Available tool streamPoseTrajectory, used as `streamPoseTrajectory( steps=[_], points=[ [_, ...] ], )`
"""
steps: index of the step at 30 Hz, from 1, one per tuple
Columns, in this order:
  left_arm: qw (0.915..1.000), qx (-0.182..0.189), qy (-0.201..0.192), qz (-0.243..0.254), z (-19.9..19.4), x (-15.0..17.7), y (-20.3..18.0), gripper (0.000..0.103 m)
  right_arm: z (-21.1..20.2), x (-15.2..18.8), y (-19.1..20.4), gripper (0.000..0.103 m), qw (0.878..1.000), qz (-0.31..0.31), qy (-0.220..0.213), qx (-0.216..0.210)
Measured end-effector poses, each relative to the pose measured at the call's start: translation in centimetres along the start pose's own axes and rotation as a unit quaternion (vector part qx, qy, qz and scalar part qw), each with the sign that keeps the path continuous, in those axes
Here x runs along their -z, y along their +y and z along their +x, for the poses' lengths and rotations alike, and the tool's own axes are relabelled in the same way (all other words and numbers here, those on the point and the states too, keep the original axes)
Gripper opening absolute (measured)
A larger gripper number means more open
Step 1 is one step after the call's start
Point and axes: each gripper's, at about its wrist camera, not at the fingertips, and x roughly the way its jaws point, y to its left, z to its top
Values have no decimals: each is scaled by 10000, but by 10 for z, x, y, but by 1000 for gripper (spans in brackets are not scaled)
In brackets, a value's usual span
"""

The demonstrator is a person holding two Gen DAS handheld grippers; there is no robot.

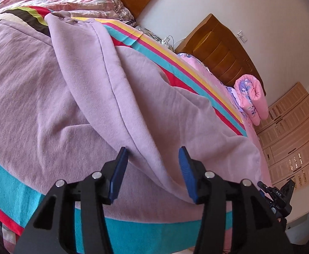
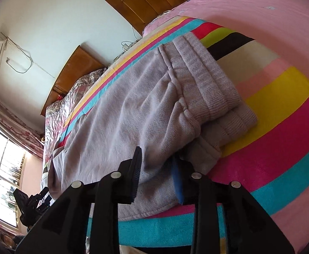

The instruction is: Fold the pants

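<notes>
Lilac sweatpants (image 1: 69, 97) lie on a striped blanket (image 1: 4, 169) on the bed. In the left wrist view one leg is folded over the other, with a raised fold running down between the fingers of my left gripper (image 1: 152, 154), which is open with fabric between its blue pads (image 1: 184, 165). In the right wrist view the pants (image 2: 116, 122) show their ribbed cuffs (image 2: 213, 89) stacked at the right. My right gripper (image 2: 156, 158) stands over the near edge of the leg, fingers apart with cloth bunched between them.
The striped blanket (image 2: 277, 110) covers a pink sheet (image 2: 260, 10). Wooden headboards (image 1: 220, 48) stand against the white wall. A rolled pink quilt (image 1: 251, 97) lies at the bed's far side. A window (image 2: 0, 154) is at the left. The other gripper shows at the edge of each view (image 1: 279, 194).
</notes>
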Motion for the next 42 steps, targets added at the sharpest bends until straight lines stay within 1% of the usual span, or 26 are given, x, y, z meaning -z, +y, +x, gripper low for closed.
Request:
streamPoseTrajectory(
  steps=[2,3,4,5,6,7,9,12,14,16,18,20,21,23,26,28,30,31,32,33,34,35,36,39,42],
  points=[
    [9996,-9,120,-263,11,-4,11,50,-2,2,-3,38,10000,41,-39,-47],
    [9992,88,105,-372,12,-4,16,49,-3,1,-4,37,9999,50,-78,-43],
    [9991,107,94,-411,13,-6,18,44,-4,2,-7,36,9999,89,-115,-56],
    [9991,34,102,-410,12,-7,19,37,-5,2,-9,35,9998,128,-140,-88],
    [9992,-13,93,-381,12,-9,17,21,-6,1,-10,24,9998,105,-189,-41],
    [9995,-21,33,-310,9,-10,16,16,-7,0,-8,20,9997,-3,-228,5],
    [9998,-83,-178,-35,-3,-12,5,13,-11,-3,2,14,9993,-183,-332,62],
    [9977,-110,-619,266,-34,-15,-17,12,-28,-8,20,12,9973,-471,-566,13],
    [9962,-107,-774,391,-55,-12,-24,12,-39,-9,24,12,9965,-589,-595,31],
    [9963,-216,-656,510,-60,-1,-23,12,-41,-6,17,12,9974,-554,-447,87],
    [9964,-480,-381,586,-48,13,-12,12,-31,3,2,12,9990,-393,-146,147],
    [9973,-596,-134,411,-32,23,5,12,-17,14,-10,12,9995,-200,44,226],
    [9976,-608,-83,310,-24,27,10,12,-16,17,-13,11,9998,-114,-17,145],
    [9976,-630,-70,268,-21,29,13,12,-19,16,-13,11,9999,-52,-81,110],
    [9971,-612,-131,423,-26,25,7,12,-22,13,-6,11,9996,-170,-145,149],
    [9969,-618,-134,478,-28,24,3,13,-21,13,-7,11,9997,-104,-115,182],
    [9965,-684,-37,474,-23,26,5,13,-14,15,-13,11,9998,-2,-59,190],
    [9966,-707,37,427,-19,27,8,14,-15,16,-14,12,9998,41,-100,150],
    [9970,-666,21,385,-18,28,9,14,-16,17,-13,15,9998,80,-115,125],
    [9972,-641,31,379,-19,28,9,15,-17,17,-12,21,9999,109,-98,89],
    [9975,-596,24,375,-21,27,8,16,-17,17,-10,24,9999,93,-58,42],
    [9980,-528,7,354,-23,26,8,17,-18,18,-6,32,10000,48,-30,9],
    [9983,-482,6,331,-24,25,8,17,-17,20,-2,34,10000,-2,23,-52],
    [9985,-446,32,313,-24,25,9,20,-8,31,11,34,9989,-70,370,-267],
    [9985,-440,44,327,-22,26,7,20,-4,46,25,33,9972,-189,560,-466]
  ],
)
